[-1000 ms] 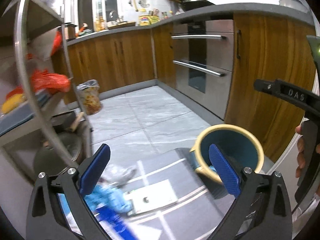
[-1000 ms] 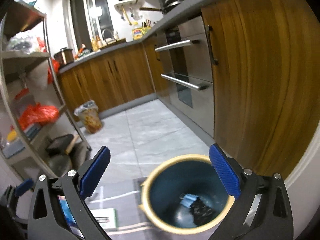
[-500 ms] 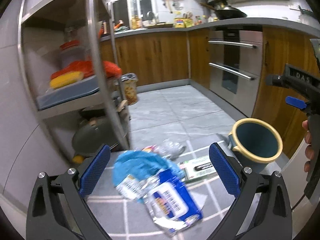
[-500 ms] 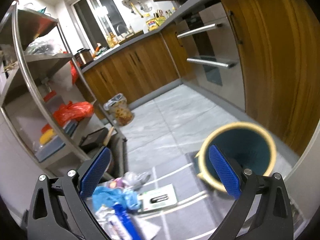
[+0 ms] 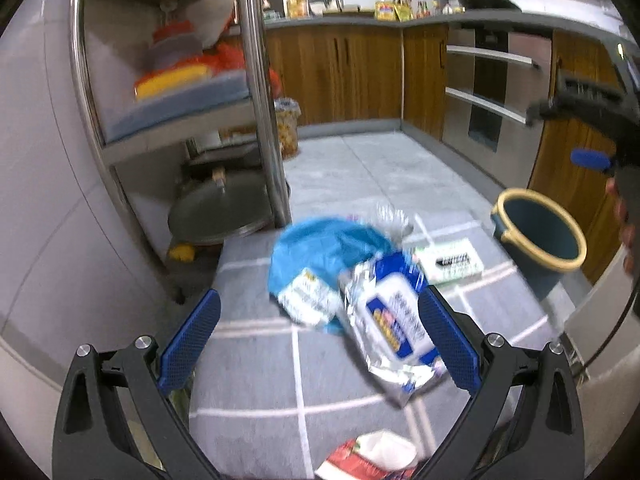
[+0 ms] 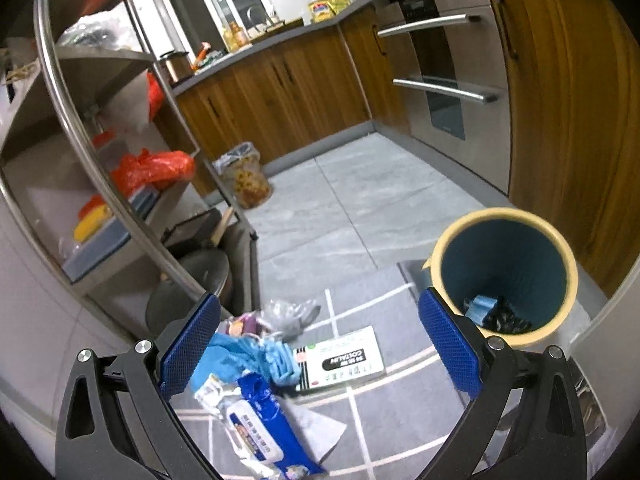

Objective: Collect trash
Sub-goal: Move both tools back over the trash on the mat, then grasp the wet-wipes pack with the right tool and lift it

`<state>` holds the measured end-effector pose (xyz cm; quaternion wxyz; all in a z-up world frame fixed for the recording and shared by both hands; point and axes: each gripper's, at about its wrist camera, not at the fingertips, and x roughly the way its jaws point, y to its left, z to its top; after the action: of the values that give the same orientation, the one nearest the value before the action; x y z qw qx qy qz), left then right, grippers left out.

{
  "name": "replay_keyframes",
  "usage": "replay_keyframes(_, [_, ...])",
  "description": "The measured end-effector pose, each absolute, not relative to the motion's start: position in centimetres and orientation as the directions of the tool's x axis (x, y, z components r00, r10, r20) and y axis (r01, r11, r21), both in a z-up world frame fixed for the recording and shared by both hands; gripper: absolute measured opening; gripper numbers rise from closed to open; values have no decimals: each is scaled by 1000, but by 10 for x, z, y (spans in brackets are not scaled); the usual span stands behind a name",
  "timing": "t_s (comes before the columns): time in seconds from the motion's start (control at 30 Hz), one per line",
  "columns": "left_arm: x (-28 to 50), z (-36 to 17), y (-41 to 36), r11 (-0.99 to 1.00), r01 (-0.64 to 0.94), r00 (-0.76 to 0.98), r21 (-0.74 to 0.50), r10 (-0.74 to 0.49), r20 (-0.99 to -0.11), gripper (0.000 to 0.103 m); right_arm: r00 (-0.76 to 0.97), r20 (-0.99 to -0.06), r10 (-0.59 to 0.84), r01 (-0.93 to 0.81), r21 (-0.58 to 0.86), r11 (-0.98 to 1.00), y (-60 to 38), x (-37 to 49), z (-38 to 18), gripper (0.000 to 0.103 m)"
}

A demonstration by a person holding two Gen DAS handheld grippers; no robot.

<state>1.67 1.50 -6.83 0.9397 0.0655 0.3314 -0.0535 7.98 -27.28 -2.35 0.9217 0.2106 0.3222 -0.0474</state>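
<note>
Left view: my left hand-held gripper [image 5: 318,334] hangs wide open and empty over the trash pile [image 5: 352,280] on the floor mat [image 5: 256,376], bin [image 5: 538,232] at right.

Right view: my right hand-held gripper [image 6: 318,340] is spread open too, trash [image 6: 256,364] between its fingers, bin [image 6: 504,272] beside them.

My left gripper [image 5: 318,336] is a black frame with 2 curved arms, each ending in a flat blue pad [image 5: 188,340] with a fine cross-hatched texture. 2 silver screw heads [image 5: 143,342] sit on each arm near the pad's base, and each arm has a long cut-out slot. My right gripper [image 6: 318,338] has the same build: black arms, blue textured pads, silver screws. Seen from the left camera, its black body carries a small blue lever [image 5: 591,159] and a thin black cable [image 5: 618,330].
</note>
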Motion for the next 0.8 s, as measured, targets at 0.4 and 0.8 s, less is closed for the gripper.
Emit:
replay_keyframes(0.4, [3, -176, -10, 967, 230, 614, 107, -59, -787, 97, 737, -674, 59, 114, 210, 971, -226, 78, -56, 98])
replay_keyframes(0.8, [1, -179, -4, 960, 269, 596, 70, -110, -795, 97, 696, -706, 134, 35, 220, 975, -201, 72, -91, 98])
